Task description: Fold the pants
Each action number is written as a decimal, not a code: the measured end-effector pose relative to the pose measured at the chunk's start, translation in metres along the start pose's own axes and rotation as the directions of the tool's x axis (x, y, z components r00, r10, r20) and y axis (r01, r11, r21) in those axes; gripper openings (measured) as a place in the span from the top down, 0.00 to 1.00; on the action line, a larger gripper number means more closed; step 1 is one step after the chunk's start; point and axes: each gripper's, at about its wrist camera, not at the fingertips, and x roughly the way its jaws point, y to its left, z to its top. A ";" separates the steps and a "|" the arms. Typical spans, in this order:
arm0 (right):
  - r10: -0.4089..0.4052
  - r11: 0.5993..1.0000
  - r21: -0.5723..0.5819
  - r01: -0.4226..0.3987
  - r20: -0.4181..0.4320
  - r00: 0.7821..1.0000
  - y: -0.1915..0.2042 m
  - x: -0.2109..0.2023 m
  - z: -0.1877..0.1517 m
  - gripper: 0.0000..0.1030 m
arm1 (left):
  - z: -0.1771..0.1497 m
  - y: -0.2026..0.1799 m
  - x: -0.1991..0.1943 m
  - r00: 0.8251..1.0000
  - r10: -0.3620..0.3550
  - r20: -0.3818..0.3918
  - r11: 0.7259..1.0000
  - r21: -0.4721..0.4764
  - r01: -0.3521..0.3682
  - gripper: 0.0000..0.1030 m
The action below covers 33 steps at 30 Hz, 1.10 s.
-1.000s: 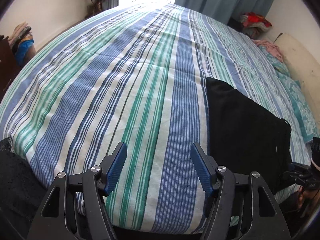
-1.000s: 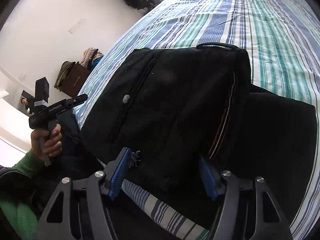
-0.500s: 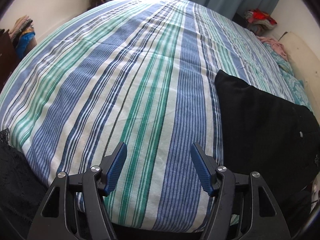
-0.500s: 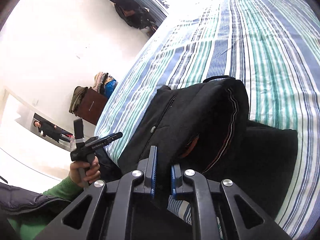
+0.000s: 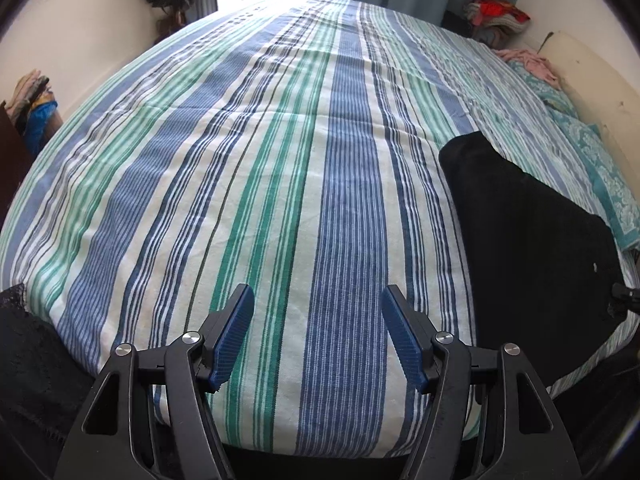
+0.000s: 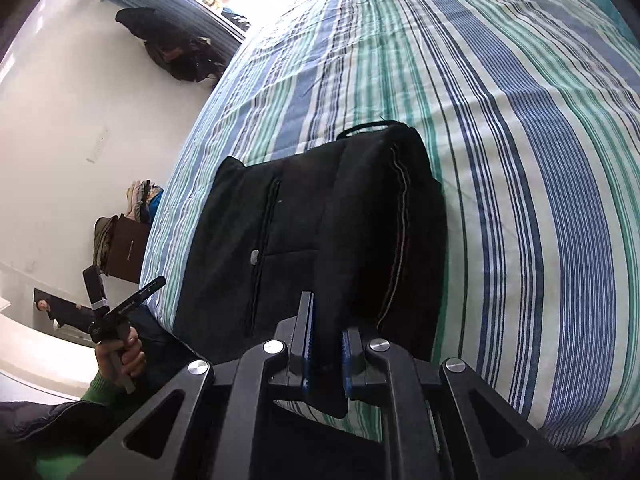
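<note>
The black pants [image 6: 320, 232] lie folded in a thick stack near the front edge of the striped bed [image 6: 520, 120]. My right gripper [image 6: 326, 340] is shut on the near edge of the pants' top layer, which bunches between the blue pads. In the left wrist view the pants [image 5: 532, 240] sit at the right on the bed [image 5: 280, 160]. My left gripper [image 5: 316, 332] is open and empty above bare sheet, to the left of the pants. The left gripper also shows in the right wrist view [image 6: 124, 308], held in a hand off the bed's edge.
A pile of clothes [image 5: 496, 16] and teal pillows [image 5: 600, 168] lie at the bed's far right. A brown cabinet with clothes on it [image 6: 124, 248] stands by the white wall. Dark garments [image 6: 180, 56] hang near the window.
My right gripper closed on the pants' near edge and lifted back. The left gripper swung slightly left, so the pants sit further right in its view.
</note>
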 end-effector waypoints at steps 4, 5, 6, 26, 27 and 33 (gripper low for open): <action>-0.043 0.993 0.106 0.046 -0.027 0.999 -0.019 0.024 -0.004 0.77 | -0.006 -0.025 -0.002 0.999 0.029 0.013 0.993 0.116 -0.030 0.34; -0.029 0.991 0.127 0.031 -0.018 0.999 -0.021 0.023 -0.004 0.71 | -0.008 -0.032 -0.006 0.999 0.038 0.025 0.987 0.155 -0.041 0.34; -0.027 0.990 0.140 0.028 -0.012 1.000 -0.023 0.017 -0.004 0.63 | -0.010 -0.040 -0.010 0.998 0.042 0.039 0.981 0.188 -0.049 0.33; -0.048 0.995 -0.083 0.051 0.042 0.998 0.057 0.004 0.006 0.72 | 0.001 -0.144 -0.024 0.985 -0.172 0.032 0.895 0.423 0.143 0.19; -0.045 0.993 -0.108 0.052 0.065 0.997 0.066 -0.002 0.016 0.72 | 0.014 -0.143 -0.023 0.984 -0.171 0.040 0.909 0.392 0.142 0.18; -0.061 0.991 -0.110 0.075 0.125 0.990 0.069 0.026 0.073 0.71 | 0.027 -0.144 0.018 0.998 -0.066 -0.006 0.941 0.333 0.064 0.18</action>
